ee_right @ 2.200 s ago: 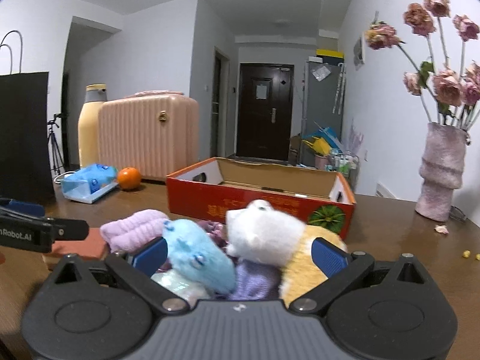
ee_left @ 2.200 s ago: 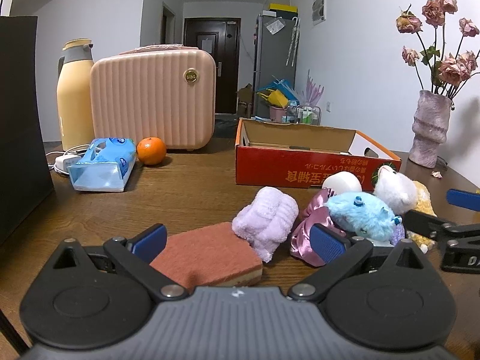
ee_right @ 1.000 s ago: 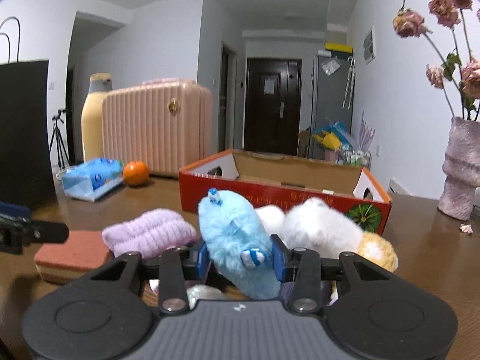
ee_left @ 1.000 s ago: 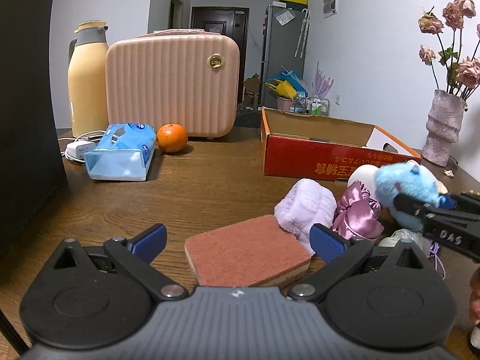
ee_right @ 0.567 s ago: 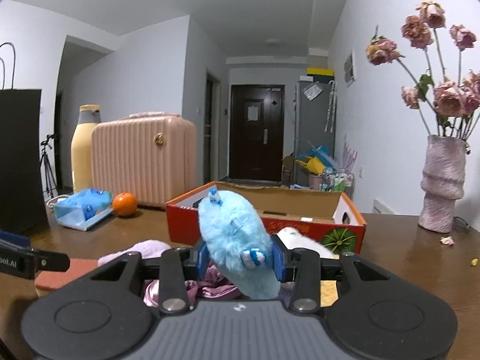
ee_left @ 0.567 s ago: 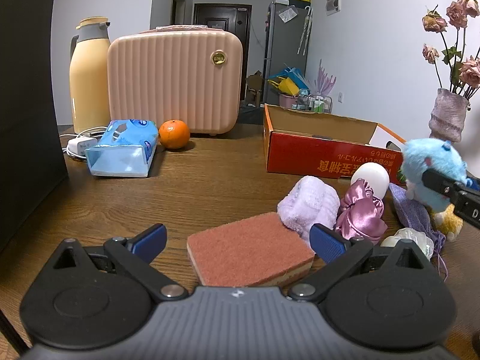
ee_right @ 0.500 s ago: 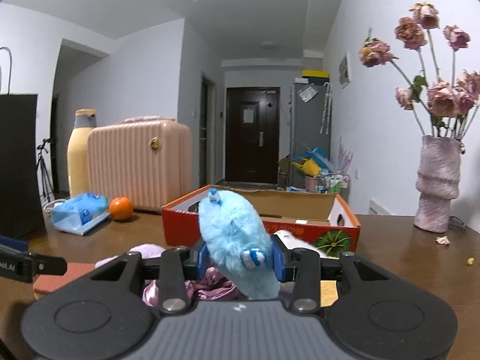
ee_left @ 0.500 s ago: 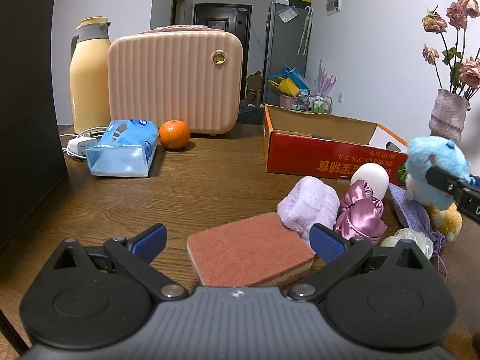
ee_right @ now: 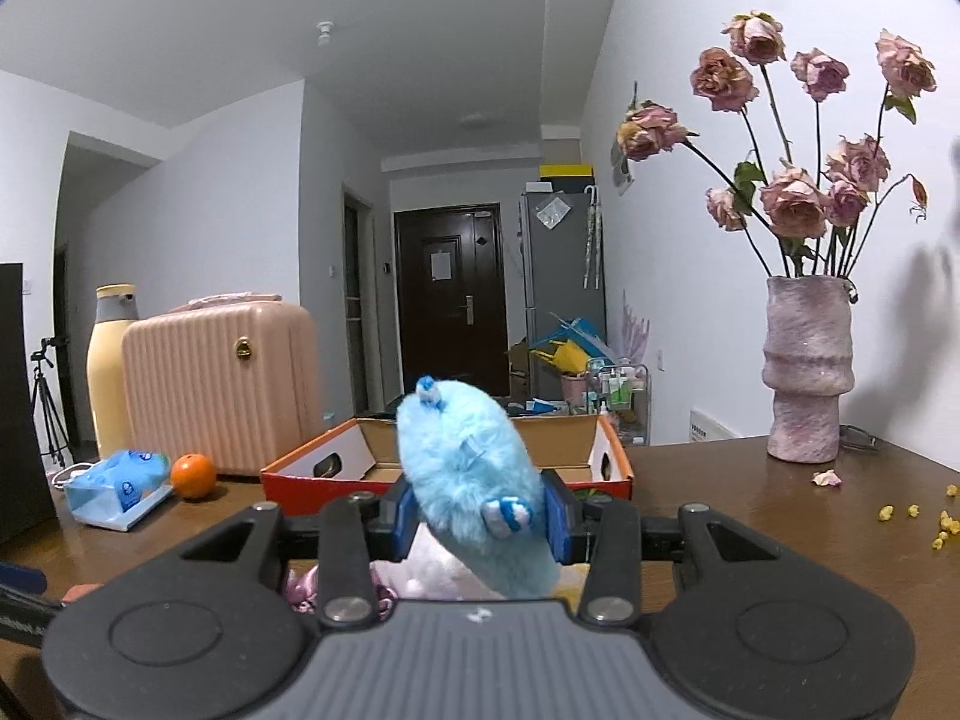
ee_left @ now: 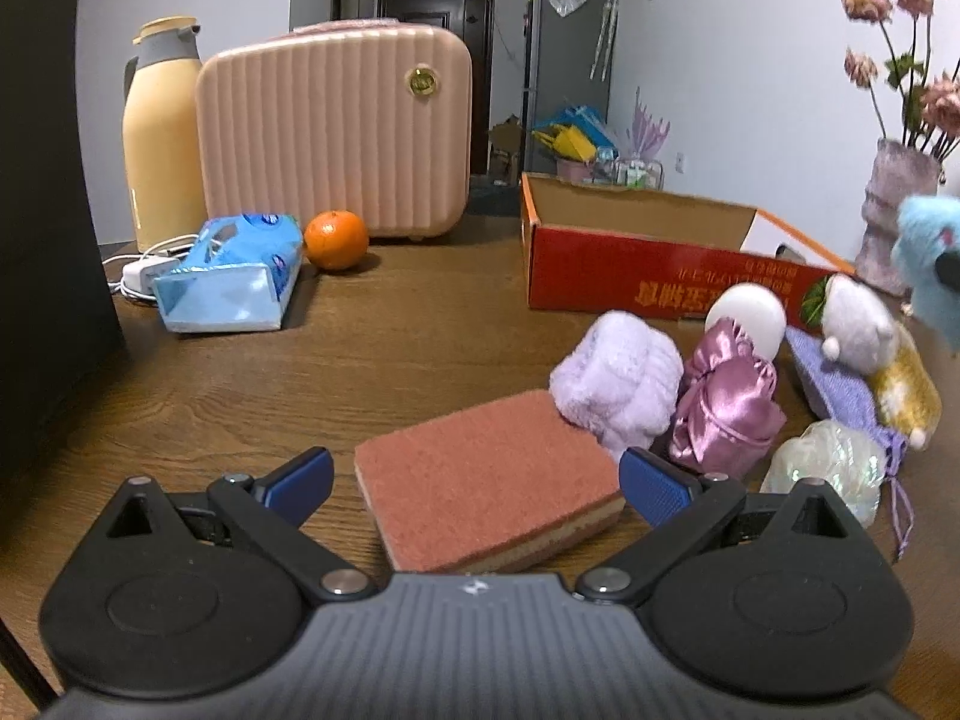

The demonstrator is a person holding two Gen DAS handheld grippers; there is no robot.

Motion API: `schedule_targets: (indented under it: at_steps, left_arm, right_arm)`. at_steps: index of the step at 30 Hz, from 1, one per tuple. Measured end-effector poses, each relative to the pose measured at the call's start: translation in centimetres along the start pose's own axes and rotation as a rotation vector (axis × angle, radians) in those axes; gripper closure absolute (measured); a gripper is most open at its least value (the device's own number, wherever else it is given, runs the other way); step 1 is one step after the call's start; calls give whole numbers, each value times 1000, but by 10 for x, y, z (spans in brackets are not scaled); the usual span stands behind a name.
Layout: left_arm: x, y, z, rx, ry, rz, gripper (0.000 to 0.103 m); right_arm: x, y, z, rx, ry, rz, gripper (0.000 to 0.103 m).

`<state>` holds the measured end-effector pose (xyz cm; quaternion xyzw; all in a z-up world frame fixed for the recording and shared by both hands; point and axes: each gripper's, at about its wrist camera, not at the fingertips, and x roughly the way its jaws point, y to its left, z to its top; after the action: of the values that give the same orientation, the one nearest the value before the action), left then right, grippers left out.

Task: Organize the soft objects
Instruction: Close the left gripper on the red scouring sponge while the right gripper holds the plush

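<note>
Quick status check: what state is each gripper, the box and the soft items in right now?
Right gripper: shut on blue plush toy, lifted off the table.
Left gripper: open, either side of the sponge.
Sponge: flat on the table.
Cardboard box: open-topped; inside partly hidden.
Lavender towel: rolled, touching the sponge.
Pink satin pouch: on the table.

A ribbed pink suitcase [ee_left: 336, 132] stands upright at the back of a wooden table [ee_left: 372, 354], a cream thermos jug [ee_left: 162, 138] just beside it. In front lie an orange [ee_left: 336, 239] and a blue tissue pack [ee_left: 231, 273], near a white charger [ee_left: 147, 268]. Across the table, dried roses [ee_right: 798, 138] fill a mottled pink vase [ee_right: 807, 369]; fallen petals [ee_right: 828, 477] dot the tabletop nearby.
</note>
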<state>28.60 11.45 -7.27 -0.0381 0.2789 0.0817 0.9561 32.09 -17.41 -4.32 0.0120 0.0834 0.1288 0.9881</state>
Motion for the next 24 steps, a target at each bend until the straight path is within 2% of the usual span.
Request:
schedule_targets:
  at_steps: [4,9,14,18,24]
  left_arm:
    - [11,-6,-1,8,32,12,0]
    - [24,-10,2,-38,63,42,0]
    - [28,-15,5,-62,45,107,0]
    - [29,-16,6,-94,52,89,0]
    - [31,-21,5,-67,46,116,0]
  right_arm:
    - [1,-8,0,0,3,-10,63]
    - [2,-16,0,6,9,-24,63]
    - [3,-21,0,12,15,-28,63]
    - [3,-21,-1,12,17,-28,63]
    - [4,-21,-1,15,25,-31,63]
